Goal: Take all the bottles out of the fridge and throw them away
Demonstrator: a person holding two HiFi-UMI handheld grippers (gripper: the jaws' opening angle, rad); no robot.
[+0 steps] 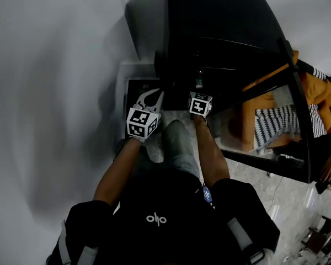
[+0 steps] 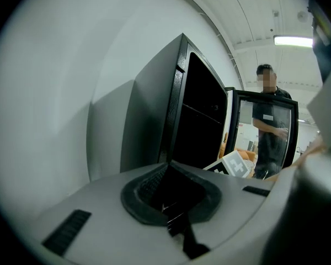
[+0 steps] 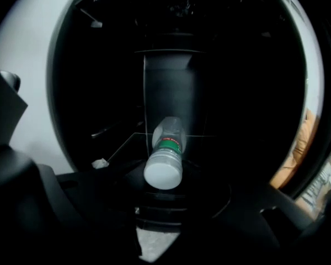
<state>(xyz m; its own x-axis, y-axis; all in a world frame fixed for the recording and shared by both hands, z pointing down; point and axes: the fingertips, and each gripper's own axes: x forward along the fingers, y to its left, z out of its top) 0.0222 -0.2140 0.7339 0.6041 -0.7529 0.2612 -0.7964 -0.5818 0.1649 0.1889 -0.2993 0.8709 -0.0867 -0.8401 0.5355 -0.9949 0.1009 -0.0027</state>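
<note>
A clear bottle [image 3: 166, 156] with a white cap and green label lies inside the dark fridge [image 1: 220, 43], cap toward my right gripper [image 3: 165, 206]. Its dark jaws stand wide apart at both sides, not touching the bottle, which lies just ahead of them. In the head view the bottle [image 1: 199, 80] shows in front of the right gripper [image 1: 199, 94]. My left gripper [image 1: 150, 97] hangs open and empty over the grey bin [image 1: 133, 73] left of the fridge. The bin's lid [image 2: 94, 203] with its dark flap opening [image 2: 171, 195] fills the left gripper view.
The fridge's glass door [image 1: 276, 131] swings open to the right and mirrors a person [image 2: 270, 120]. A white wall [image 1: 55, 93] stands left of the bin. A marble floor [image 1: 265, 186] lies to the lower right. My knee [image 1: 176, 142] is between the grippers.
</note>
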